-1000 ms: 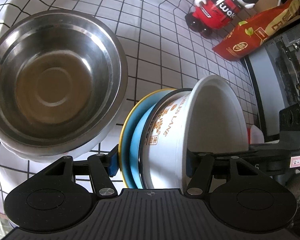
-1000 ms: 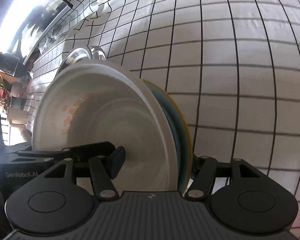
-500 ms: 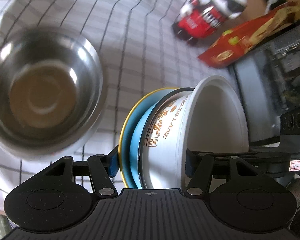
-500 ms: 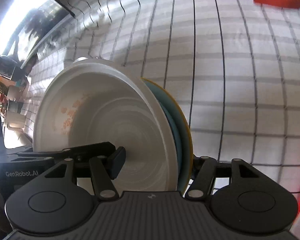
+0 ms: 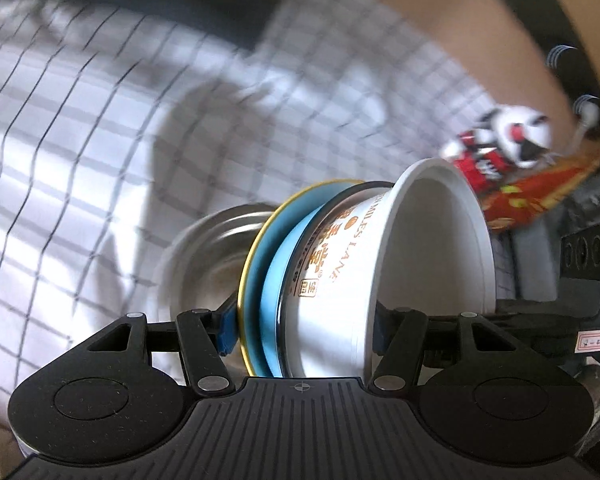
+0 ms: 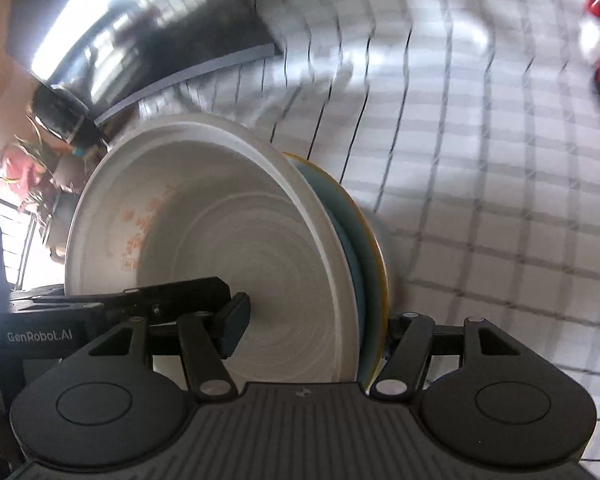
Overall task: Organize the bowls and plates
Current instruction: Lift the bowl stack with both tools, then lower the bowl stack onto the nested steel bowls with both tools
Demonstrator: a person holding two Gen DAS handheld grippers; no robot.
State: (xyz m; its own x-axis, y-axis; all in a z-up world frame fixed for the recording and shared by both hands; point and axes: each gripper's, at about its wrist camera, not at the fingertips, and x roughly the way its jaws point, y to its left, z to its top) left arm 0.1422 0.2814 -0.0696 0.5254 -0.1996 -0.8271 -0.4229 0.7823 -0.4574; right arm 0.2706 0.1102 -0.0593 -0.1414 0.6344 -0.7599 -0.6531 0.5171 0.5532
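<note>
Both grippers clamp one stack held on edge above the checked surface (image 5: 80, 128). Left gripper (image 5: 302, 330): fingers closed across the blue plate (image 5: 270, 280) and white bowl (image 5: 340, 280). Right gripper (image 6: 312, 320): one finger inside the bowl, the other behind the plate. A steel bowl (image 5: 208, 256) lies just beyond the stack.

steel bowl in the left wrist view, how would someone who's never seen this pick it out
Start at the white checked tablecloth and follow it to the stack in the left gripper: a blue plate nested with a white bowl. The steel bowl sits on the cloth just behind that stack, the only bare shiny metal dish.
</note>
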